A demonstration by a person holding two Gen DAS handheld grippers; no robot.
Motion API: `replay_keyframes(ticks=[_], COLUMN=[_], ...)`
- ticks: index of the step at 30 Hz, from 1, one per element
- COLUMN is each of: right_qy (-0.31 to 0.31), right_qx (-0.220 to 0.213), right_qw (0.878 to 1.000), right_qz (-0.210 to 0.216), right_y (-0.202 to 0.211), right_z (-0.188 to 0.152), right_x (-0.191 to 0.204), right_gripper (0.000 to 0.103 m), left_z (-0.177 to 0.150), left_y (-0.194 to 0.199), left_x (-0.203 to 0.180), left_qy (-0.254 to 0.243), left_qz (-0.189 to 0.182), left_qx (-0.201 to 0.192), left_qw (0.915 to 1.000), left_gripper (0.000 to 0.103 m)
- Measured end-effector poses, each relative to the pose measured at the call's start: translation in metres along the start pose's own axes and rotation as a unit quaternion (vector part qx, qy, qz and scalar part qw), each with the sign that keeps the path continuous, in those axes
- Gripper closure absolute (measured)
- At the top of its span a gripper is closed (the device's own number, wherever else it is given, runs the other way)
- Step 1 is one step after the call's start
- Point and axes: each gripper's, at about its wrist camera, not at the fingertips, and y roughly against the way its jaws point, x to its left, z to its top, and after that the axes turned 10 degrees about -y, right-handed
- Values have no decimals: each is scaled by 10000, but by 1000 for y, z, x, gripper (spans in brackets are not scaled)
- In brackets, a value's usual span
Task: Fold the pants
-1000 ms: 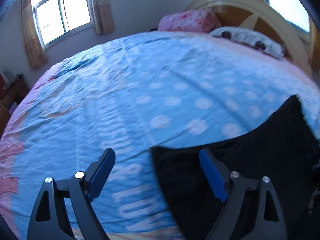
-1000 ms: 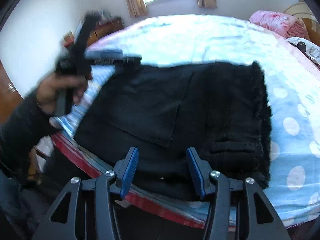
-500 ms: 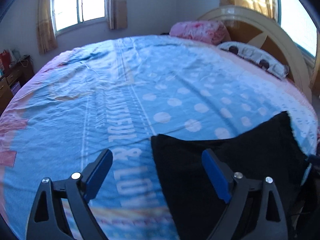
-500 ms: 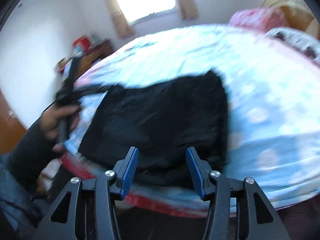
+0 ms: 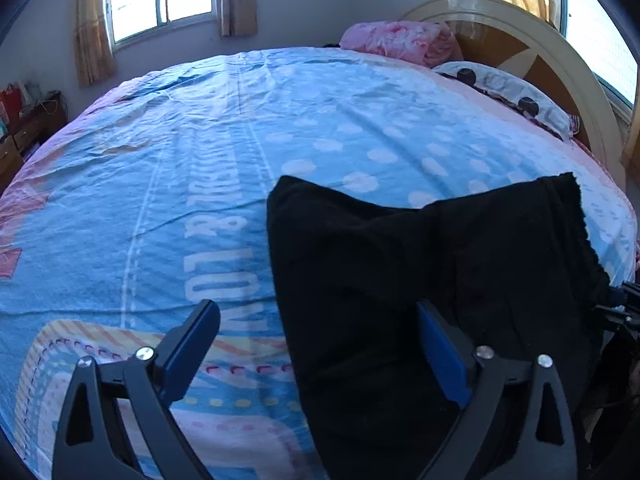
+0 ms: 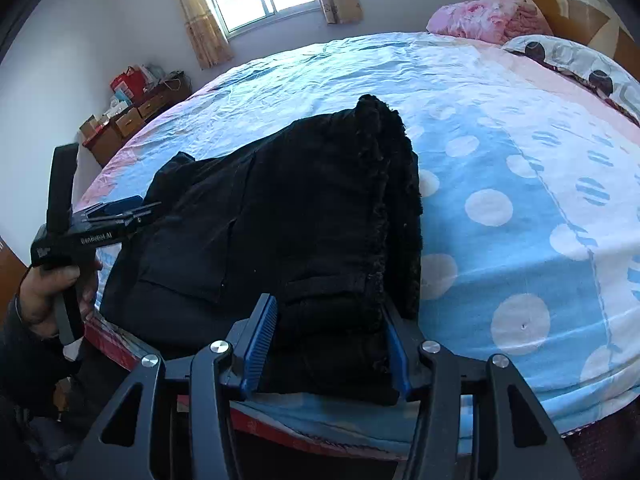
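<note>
Black pants (image 6: 304, 216) lie folded in a thick stack at the near edge of the bed, with a fuzzy lining edge along their right side. They also show in the left wrist view (image 5: 420, 280), filling the lower right. My left gripper (image 5: 316, 344) is open, its fingers straddling the left edge of the pants just above the sheet. It also shows in the right wrist view (image 6: 120, 212) at the pants' left corner. My right gripper (image 6: 328, 344) is open, its blue pads on either side of the pants' near right edge.
The bed has a blue polka-dot sheet (image 5: 280, 128) with white lettering. A pink blanket (image 5: 400, 40) and a patterned pillow (image 5: 512, 96) lie by the headboard (image 5: 520, 32). A wooden dresser (image 6: 132, 116) with boxes stands by the far wall under the window.
Both grippers have come down and closer to the pants. The left one has shifted toward the near left edge of the stack. The right gripper's fingers now straddle the near right edge.
</note>
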Motion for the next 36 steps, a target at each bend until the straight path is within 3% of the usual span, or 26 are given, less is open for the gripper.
replay_keyframes(ticks=[6, 11, 17, 22, 36], right_qy=[-98, -306, -876, -915, -1009], right_qx=[13, -344, -144, -143, -353], right_qw=[10000, 9989, 9960, 9957, 9938], right_qz=[-17, 91, 71, 59, 292], right_y=[14, 40, 24, 13, -9], right_z=[2, 18, 28, 27, 45], right_x=[4, -4, -29, -36, -46], right_gripper=[51, 50, 50, 45, 45], left_z=[-4, -6, -17, -30, -24], left_y=[9, 21, 11, 11, 2], left_x=[-1, 2, -4, -7, -23], left_qy=[-1, 95, 121, 386, 106], left_qz=[15, -198, -319, -740, -677], left_qx=[-1, -101, 86, 91, 18], left_qw=[10000, 9997, 9994, 9965, 9976], left_gripper=[4, 4, 4, 4, 0])
